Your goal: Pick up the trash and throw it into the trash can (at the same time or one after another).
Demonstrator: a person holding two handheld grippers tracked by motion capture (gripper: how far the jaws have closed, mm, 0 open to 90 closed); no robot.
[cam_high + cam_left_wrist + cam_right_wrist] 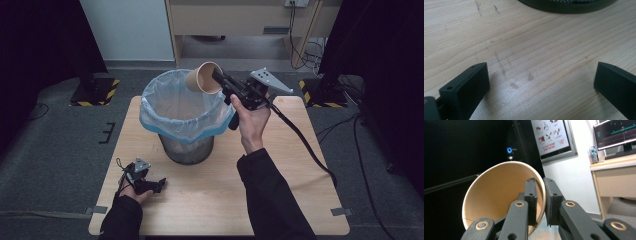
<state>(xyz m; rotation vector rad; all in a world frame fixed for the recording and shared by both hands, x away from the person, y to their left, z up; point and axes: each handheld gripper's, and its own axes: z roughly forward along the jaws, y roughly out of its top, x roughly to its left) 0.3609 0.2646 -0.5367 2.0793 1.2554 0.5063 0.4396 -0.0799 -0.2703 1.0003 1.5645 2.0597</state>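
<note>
A brown paper cup (202, 78) hangs on its side above the right rim of a mesh waste bin (186, 145) lined with a clear bag with a blue edge (180, 131). My right gripper (218, 79) is shut on the cup's rim. In the right gripper view one jaw sits inside the paper cup (496, 195) and the other outside, and the right gripper (540, 195) pinches the wall between them. My left gripper (159, 184) rests on the wooden table (225, 200) in front of the bin's left side. In the left gripper view the left gripper (541, 80) stands open with only bare wood between its jaws.
The bin's dark base (566, 5) lies just beyond the left gripper. A cable (305, 145) trails from the right gripper across the table's right side and over its edge. Yellow-black striped stand bases (95, 92) sit on the floor behind the table.
</note>
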